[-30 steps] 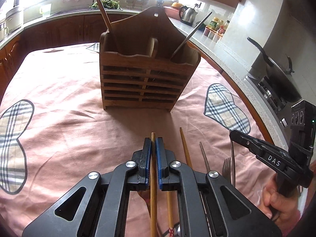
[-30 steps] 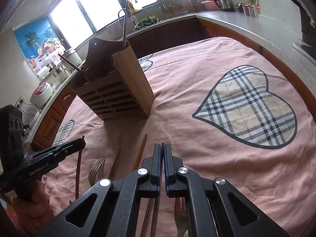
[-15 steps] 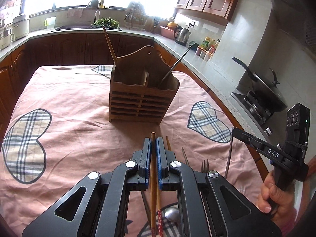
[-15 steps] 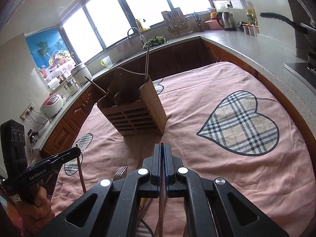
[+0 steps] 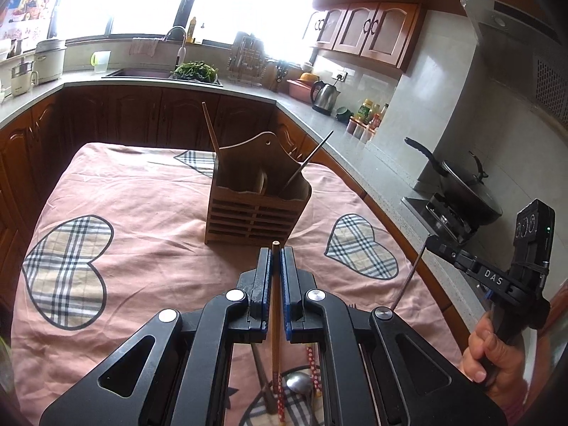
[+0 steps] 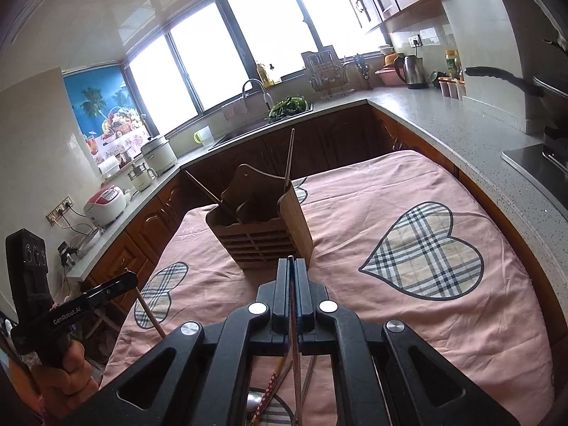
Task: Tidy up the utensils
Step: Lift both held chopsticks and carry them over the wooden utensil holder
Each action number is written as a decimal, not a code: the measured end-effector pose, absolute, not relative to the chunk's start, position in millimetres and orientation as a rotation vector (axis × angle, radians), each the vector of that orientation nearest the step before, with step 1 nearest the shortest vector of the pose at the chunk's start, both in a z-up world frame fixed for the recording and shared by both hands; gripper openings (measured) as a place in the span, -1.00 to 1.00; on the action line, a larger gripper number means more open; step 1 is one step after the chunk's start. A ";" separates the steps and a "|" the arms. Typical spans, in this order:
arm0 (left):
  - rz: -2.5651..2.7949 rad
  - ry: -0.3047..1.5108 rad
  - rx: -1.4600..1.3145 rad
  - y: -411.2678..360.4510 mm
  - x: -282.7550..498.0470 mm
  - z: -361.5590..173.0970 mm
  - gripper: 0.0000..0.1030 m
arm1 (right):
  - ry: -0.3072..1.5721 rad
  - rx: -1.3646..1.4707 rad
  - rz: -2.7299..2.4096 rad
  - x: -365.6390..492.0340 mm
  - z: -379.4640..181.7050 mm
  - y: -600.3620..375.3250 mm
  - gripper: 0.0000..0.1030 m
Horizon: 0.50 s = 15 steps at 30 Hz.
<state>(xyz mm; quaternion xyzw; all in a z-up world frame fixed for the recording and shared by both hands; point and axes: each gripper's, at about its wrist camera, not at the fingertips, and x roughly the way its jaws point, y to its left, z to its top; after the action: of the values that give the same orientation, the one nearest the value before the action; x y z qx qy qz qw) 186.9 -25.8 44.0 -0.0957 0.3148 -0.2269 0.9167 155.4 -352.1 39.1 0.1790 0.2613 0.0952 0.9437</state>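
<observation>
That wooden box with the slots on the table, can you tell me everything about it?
The wooden box is brown and looks like bamboo or wood. Its front has rows of slots, its back rises into a tall curved board, and a divider splits the top into compartments. It stands upright on the pink tablecloth. A wooden stick leans out of its left side, a thin dark utensil out of its right. Neither gripper touches it.

Slatted utensil caddy (image 5: 254, 209) — matt brown wood. Pink tablecloth (image 5: 142, 213) — soft, creased cloth with plaid heart patches. Left gripper (image 5: 276, 266): matt black plastic, blue pads, shiny metal pins (clamping a smooth wooden chopstick (image 5: 275, 319)). Kettle (image 6: 411, 71): glossy steel.
</observation>
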 end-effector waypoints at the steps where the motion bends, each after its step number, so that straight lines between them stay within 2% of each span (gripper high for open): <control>1: -0.463 0.638 -0.206 -23.0 185.6 46.3 -0.91 | 0.525 0.365 0.193 154.6 41.2 -352.4 -0.97; 8: -0.449 0.592 -0.254 -10.9 185.9 57.6 -0.91 | 0.482 0.374 0.188 154.3 55.9 -356.4 -1.00; 13: -0.446 0.584 -0.265 -9.1 188.9 59.7 -0.91 | 0.540 0.354 0.182 170.2 44.7 -356.0 -0.99; 15: -0.447 0.587 -0.269 -8.9 189.9 58.5 -0.92 | 0.585 0.369 0.162 183.6 28.4 -358.4 -0.89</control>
<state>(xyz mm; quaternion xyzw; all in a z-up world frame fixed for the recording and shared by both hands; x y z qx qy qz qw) 189.9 -8.9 58.5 -0.1311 0.2860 -0.2179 0.9239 183.7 -358.4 28.4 0.1808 0.2863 0.0795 0.9376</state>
